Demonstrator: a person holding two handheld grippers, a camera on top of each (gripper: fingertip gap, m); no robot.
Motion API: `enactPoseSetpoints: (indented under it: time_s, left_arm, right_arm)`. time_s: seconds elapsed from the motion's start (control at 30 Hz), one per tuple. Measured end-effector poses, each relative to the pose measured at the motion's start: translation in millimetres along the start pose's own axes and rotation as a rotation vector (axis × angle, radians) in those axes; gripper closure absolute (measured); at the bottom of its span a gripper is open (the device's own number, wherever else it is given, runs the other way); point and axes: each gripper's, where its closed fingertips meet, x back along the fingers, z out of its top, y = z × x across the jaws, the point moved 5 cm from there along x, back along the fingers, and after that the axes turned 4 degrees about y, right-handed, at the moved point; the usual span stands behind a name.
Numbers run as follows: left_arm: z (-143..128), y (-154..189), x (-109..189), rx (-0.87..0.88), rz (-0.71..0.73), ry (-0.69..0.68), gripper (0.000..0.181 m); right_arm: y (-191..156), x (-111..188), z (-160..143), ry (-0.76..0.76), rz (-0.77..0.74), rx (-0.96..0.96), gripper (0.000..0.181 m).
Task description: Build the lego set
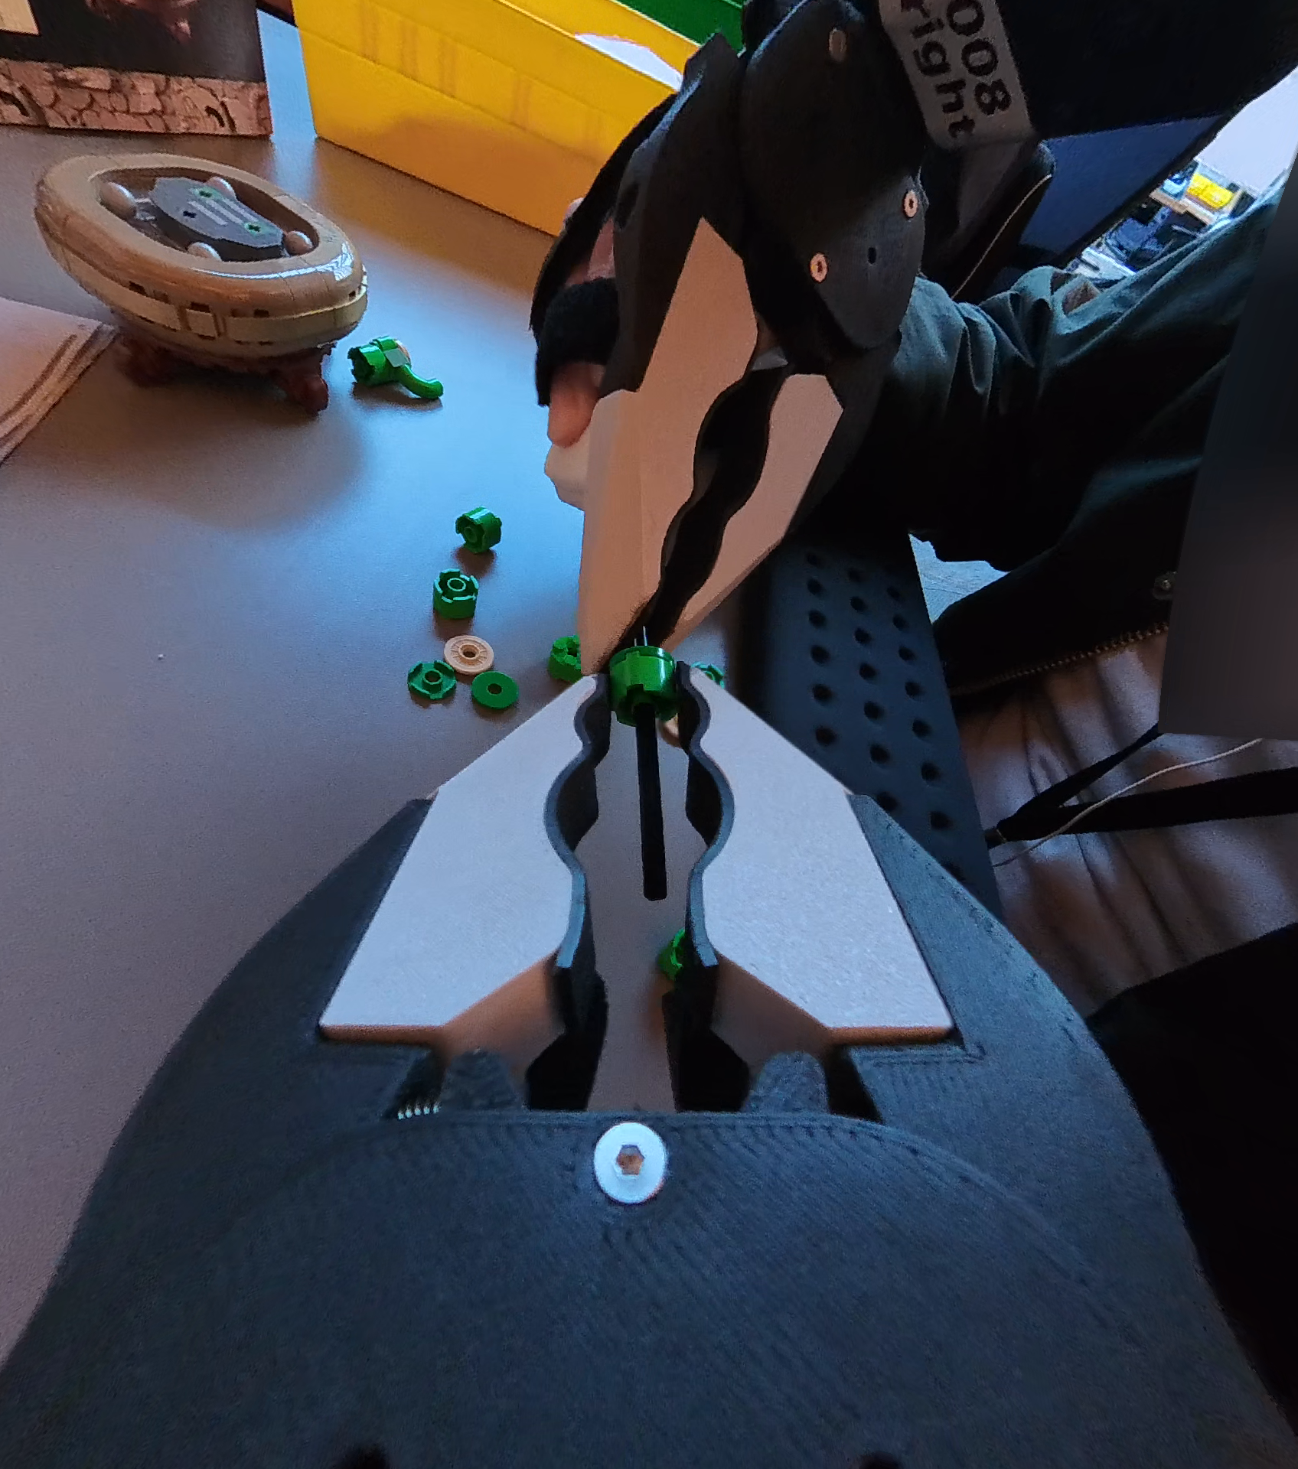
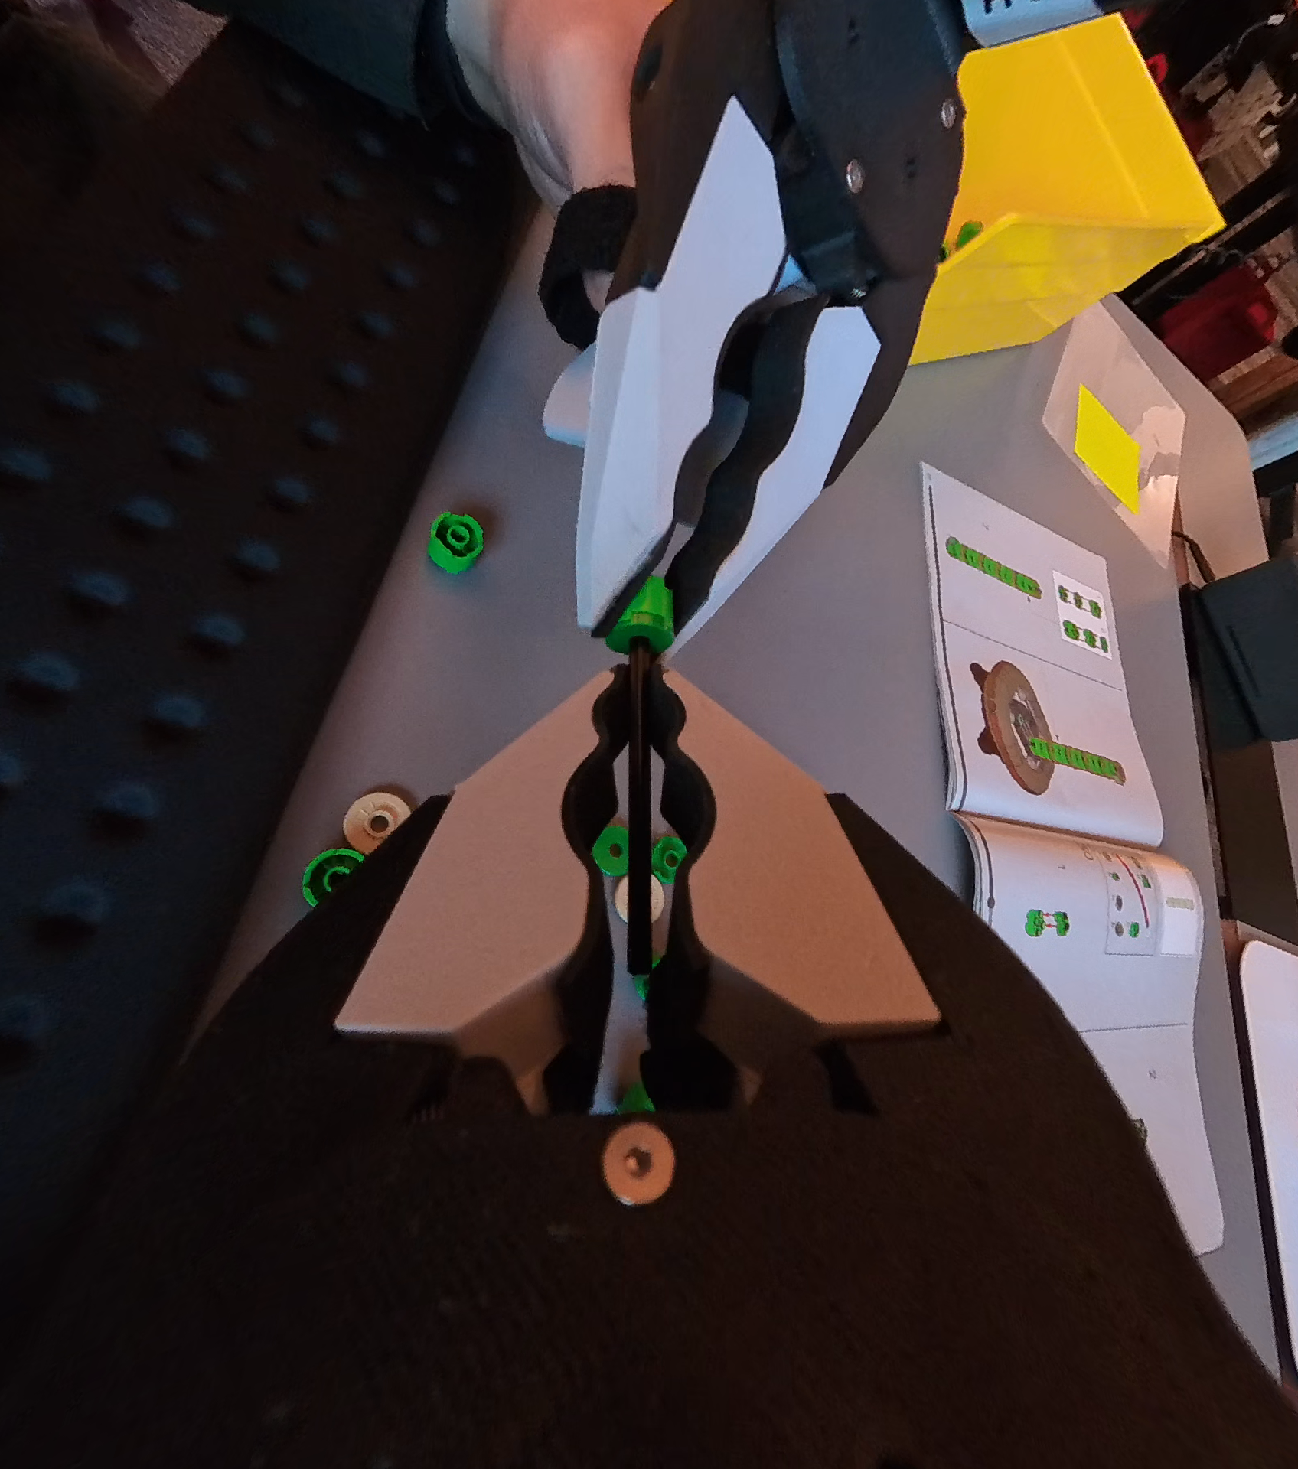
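In the left wrist view my left gripper (image 1: pixel 642 687) is shut on a green round brick (image 1: pixel 642 674) at its fingertips. A black axle (image 1: pixel 650 803) runs through the brick and back between the fingers. My right gripper (image 1: pixel 630 640) comes in from above and meets the brick tip to tip. In the right wrist view my right gripper (image 2: pixel 636 676) is shut on the black axle (image 2: pixel 638 835) just below the green round brick (image 2: pixel 642 614), which my left gripper (image 2: pixel 642 632) holds from above. Both are held above the table.
Loose green round pieces (image 1: pixel 455 592) and a tan disc (image 1: pixel 468 655) lie on the table. A tan oval model (image 1: pixel 200 254) stands at the back left beside a yellow bin (image 1: pixel 471 103). An open instruction booklet (image 2: pixel 1043 715) lies to the right. A black perforated panel (image 2: pixel 153 477) lies to the left. The tips of both grippers are at nearly the same place. The tan disc (image 1: pixel 468 655) is about 8 centimetres from both grippers' fingertips.
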Motion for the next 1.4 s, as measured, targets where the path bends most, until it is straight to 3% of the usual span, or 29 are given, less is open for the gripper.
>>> enactPoseSetpoints:
  time_s: [0.2, 0.27, 0.33, 0.5, 0.57, 0.63, 0.7, 0.77, 0.9, 0.93, 1.07, 1.2, 1.27, 1.4]
  left_arm:
    - [2, 6, 2, 0.0, -0.044, 0.005, 0.166]
    - [-1, 1, 11, 0.008, -0.006, 0.005, 0.166]
    - [4, 4, 17, 0.031, -0.052, 0.061, 0.167]
    - [-4, 3, 11, -0.019, -0.021, -0.025, 0.166]
    - [-15, -18, 35, -0.037, 0.148, -0.076, 0.166]
    - [-2, -23, 62, 0.02, 0.147, 0.085, 0.167]
    - [7, -23, 67, -0.008, 0.137, 0.152, 0.167]
    - [9, -15, 55, -0.061, 0.097, 0.139, 0.166]
    - [2, -8, 35, -0.119, 0.084, 0.059, 0.166]
    - [1, -8, 33, -0.129, 0.099, 0.045, 0.166]
    - [2, -5, 22, -0.2, 0.144, 0.01, 0.166]
    - [4, 0, 12, -0.354, 0.22, -0.019, 0.166]
    - [4, 2, 10, -0.389, 0.24, -0.023, 0.166]
    - [8, 5, 11, -0.404, 0.252, -0.001, 0.167]
  right_arm:
    - [-3, 8, 6, 0.014, 0.017, 0.006, 0.178]
    - [0, 15, -5, -0.037, -0.006, 0.013, 0.178]
    - [3, 29, -5, 0.043, -0.001, -0.06, 0.178]
    - [-1, 34, -12, -0.005, 0.051, -0.052, 0.178]
    - [12, 57, -39, -0.141, -0.044, -0.059, 0.178]
    - [29, 96, -50, -0.012, -0.13, -0.19, 0.179]
    - [34, 115, -48, 0.102, -0.108, -0.295, 0.179]
    - [26, 95, -49, 0.09, -0.004, -0.35, 0.179]
    - [4, 43, -74, -0.206, 0.129, -0.296, 0.178]
    - [2, 37, -76, -0.207, 0.132, -0.3, 0.178]
    - [13, 25, -57, -0.06, 0.123, -0.461, 0.149]
    - [25, 10, -11, 0.233, 0.213, -0.824, 0.149]
    - [24, 0, -2, 0.284, 0.302, -0.999, 0.148]
    - [21, -10, 1, 0.337, 0.402, -1.142, 0.153]
